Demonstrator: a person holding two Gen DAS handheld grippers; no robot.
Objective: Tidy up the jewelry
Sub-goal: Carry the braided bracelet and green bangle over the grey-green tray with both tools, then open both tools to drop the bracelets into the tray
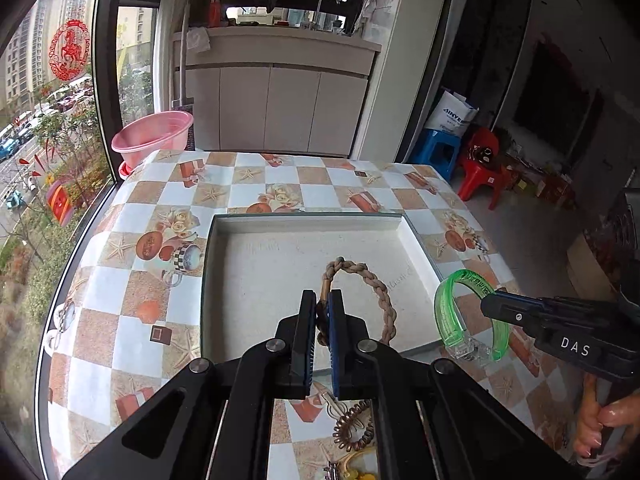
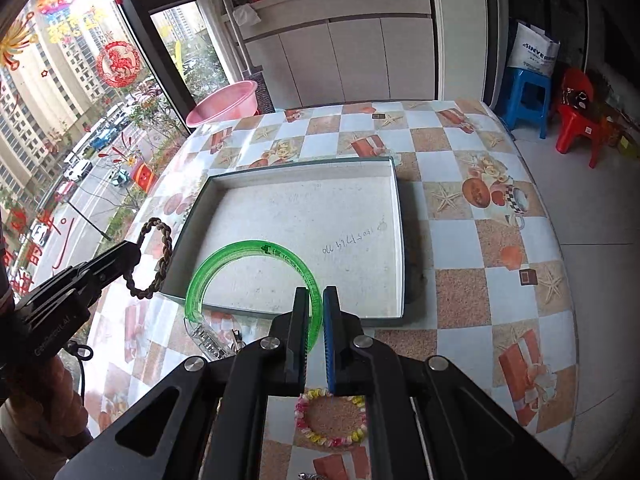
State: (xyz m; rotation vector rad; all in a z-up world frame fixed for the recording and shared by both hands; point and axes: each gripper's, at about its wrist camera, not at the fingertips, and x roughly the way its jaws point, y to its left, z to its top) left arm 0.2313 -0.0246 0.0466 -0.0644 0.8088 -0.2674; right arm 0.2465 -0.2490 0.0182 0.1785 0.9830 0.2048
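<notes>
A shallow white box tray (image 1: 412,236) (image 2: 398,216) lies on the checked tablecloth. My left gripper (image 1: 322,312) is shut on a braided brown bracelet (image 1: 380,284) and holds it above the tray's near part; it also shows in the right wrist view (image 2: 164,256), left of the tray. My right gripper (image 2: 316,300) is shut on a clear green bangle (image 2: 224,260) held above the tray's near left corner. In the left wrist view the bangle (image 1: 452,316) hangs just right of the tray, with the right gripper (image 1: 492,304) on it.
A brown spiral hair tie (image 1: 352,428) and a yellow piece (image 1: 356,472) lie on the table below my left gripper. A pink and yellow bead bracelet (image 2: 332,420) lies below my right gripper. A pink basin (image 1: 152,136) stands at the far left edge.
</notes>
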